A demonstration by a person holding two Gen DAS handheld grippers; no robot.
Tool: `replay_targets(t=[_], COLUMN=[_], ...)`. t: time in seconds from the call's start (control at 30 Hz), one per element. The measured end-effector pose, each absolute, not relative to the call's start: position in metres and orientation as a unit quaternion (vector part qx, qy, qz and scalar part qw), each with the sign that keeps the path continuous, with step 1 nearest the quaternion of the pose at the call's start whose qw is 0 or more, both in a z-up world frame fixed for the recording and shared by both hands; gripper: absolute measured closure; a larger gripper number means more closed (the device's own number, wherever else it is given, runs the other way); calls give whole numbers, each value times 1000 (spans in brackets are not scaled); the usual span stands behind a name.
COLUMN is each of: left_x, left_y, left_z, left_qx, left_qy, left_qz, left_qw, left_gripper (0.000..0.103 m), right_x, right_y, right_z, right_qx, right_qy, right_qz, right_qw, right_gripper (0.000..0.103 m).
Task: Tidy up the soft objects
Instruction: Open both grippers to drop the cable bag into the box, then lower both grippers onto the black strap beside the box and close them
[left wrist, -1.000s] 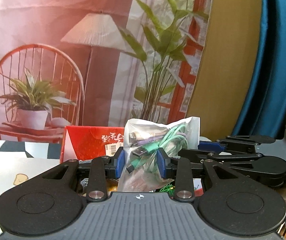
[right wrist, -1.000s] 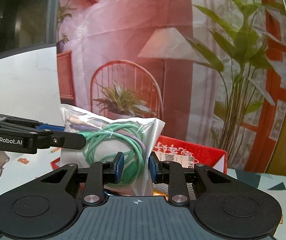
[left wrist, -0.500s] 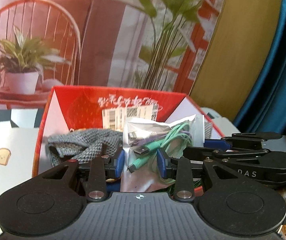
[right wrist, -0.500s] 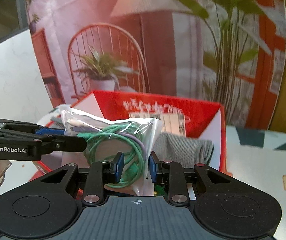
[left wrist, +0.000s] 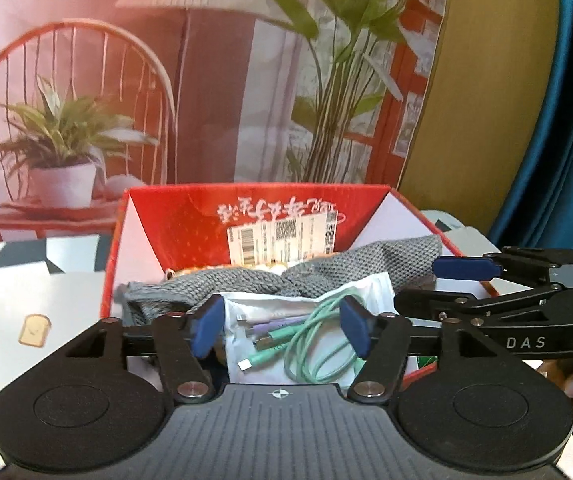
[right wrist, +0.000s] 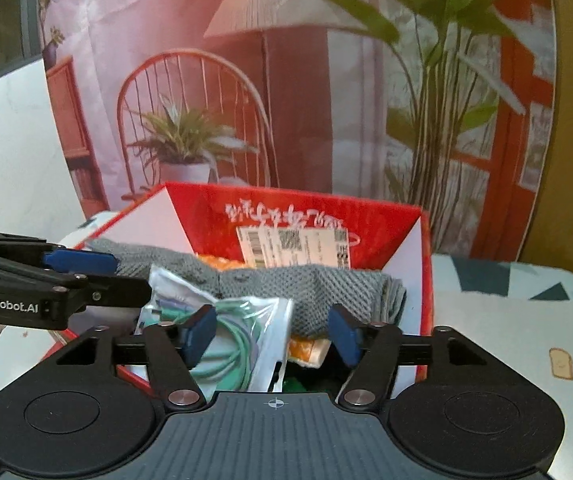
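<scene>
Left hand-held gripper (left wrist: 282, 326): jaws opening, blue pads standing clear on either side of the bag of cables (left wrist: 306, 340), neither pad pressing it.

Right hand-held gripper (right wrist: 272, 330): jaws opening likewise; the same bag is lying by its left pad, whether touching it cannot be told, and the right pad is standing free. In the left wrist view this gripper is reaching in from the right, over the box rim.

Bag of cables: clear plastic, holding coiled green and purple cables, resting inside the red box (left wrist: 190, 224) on top of its contents, at the near side.

Grey knitted cloth (left wrist: 254, 284): lying crumpled in the box just behind the bag, spanning most of the width.

Red box: open-topped, white label on its inner back wall, sitting on the patterned tabletop (left wrist: 38, 300).

Printed backdrop (left wrist: 126, 80): chair, lamp and plants, hanging behind the box.
</scene>
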State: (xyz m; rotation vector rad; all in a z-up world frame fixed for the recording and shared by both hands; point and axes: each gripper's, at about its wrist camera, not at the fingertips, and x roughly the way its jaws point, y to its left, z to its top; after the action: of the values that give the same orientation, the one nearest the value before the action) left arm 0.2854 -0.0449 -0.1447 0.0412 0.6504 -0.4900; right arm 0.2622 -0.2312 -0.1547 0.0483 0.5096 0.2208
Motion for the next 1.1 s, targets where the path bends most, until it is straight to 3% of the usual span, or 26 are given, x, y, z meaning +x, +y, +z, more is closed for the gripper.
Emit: replay_targets(t=[0.2, 0.73, 1.1], left_x=[263, 188, 188], left_y=[-36, 21, 38], left_z=[-131, -152, -192], left_qx=[22, -9, -44], left_qy=[289, 285, 335], left_qz=[-229, -179, -162], left_qw=[929, 941, 927], left_gripper=[20, 20, 24], right_x=[244, 167, 150], right_y=[-227, -212, -207], right_z=[-147, -174, -206], right_qx=[8, 32, 66], right_qy=[226, 149, 176], right_qz=[109, 93, 88], right_qw=[968, 984, 978], right_gripper=[30, 31, 33])
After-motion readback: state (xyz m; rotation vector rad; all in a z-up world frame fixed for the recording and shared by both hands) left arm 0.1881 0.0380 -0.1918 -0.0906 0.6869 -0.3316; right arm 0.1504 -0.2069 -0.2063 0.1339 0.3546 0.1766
